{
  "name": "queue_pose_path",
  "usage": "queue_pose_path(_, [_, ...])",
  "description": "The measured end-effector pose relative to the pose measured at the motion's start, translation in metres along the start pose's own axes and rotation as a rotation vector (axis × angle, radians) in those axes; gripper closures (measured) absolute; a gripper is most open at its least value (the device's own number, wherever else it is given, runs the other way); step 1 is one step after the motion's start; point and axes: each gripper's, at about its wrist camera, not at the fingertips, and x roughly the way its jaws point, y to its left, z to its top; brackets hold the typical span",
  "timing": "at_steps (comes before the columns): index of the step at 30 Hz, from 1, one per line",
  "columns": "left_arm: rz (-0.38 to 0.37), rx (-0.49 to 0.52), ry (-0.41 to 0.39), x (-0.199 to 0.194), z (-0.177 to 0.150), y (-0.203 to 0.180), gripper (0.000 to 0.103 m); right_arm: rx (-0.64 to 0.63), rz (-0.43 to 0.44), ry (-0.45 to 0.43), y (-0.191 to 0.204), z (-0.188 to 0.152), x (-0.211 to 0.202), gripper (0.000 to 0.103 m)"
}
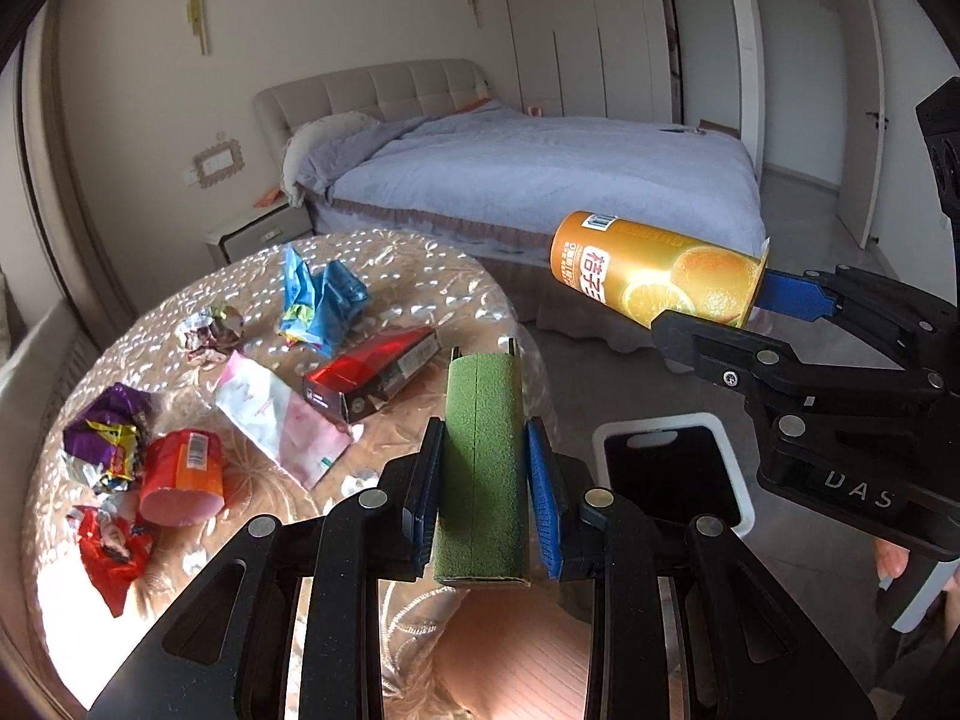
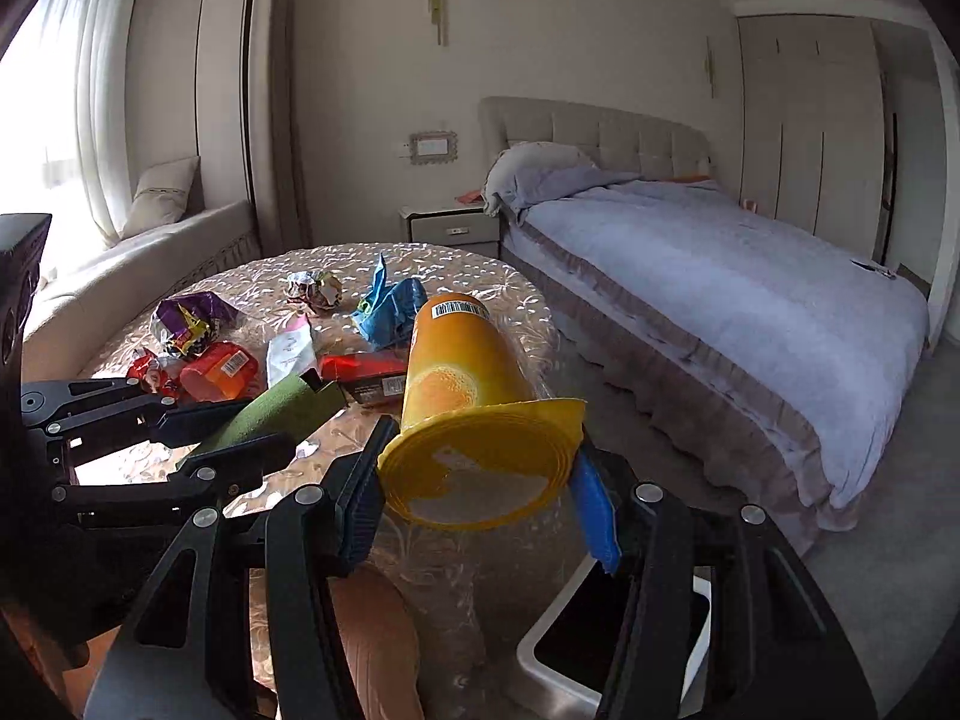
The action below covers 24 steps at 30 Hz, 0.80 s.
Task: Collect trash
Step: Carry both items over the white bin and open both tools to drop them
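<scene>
Both loads are up off the desk [image 1: 420, 264] and near the bin. The left hand-held gripper [image 1: 480, 480] pinches a green flat box [image 1: 480, 456], pads pressed on its two long sides, box pointing toward 12 o'clock in the left wrist view. The right hand-held gripper [image 2: 480, 480] is clamped on the open rim end of an orange drink cup [image 2: 456, 372], which lies tilted with its closed base away from us.

The white bin with black liner [image 1: 672, 474] sits on the floor at about 3 o'clock from the left gripper, and at 6 o'clock below the right one in the right wrist view.

We judge the step in hand to be the carry to the bin. To do it well:
- bring each load fully over the dark opening before spreading the jaws;
- drop one at a time, so the two grippers do not crowd each other;
- tip the cup base-down; the rim grip looks shallow and could slip.

Left on the desk: red carton [image 1: 372, 372], blue wrapper [image 1: 321, 300], pink sachet [image 1: 282, 420], red cup [image 1: 183, 474], purple wrapper [image 1: 108, 426].
</scene>
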Motion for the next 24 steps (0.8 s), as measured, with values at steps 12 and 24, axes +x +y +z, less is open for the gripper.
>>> queue_pose_path(12, [-0.249, 0.246, 0.162, 0.109, -0.002, -0.101, 0.077, -0.051, -0.080, 0.166, -0.105, -0.077, 0.035, 0.047])
queue_pose_path(24, [-0.440, 0.485, 0.432, 0.232, -0.049, -0.172, 0.077, -0.280, 0.008, 0.471, -0.151, -0.156, 0.108, 0.047])
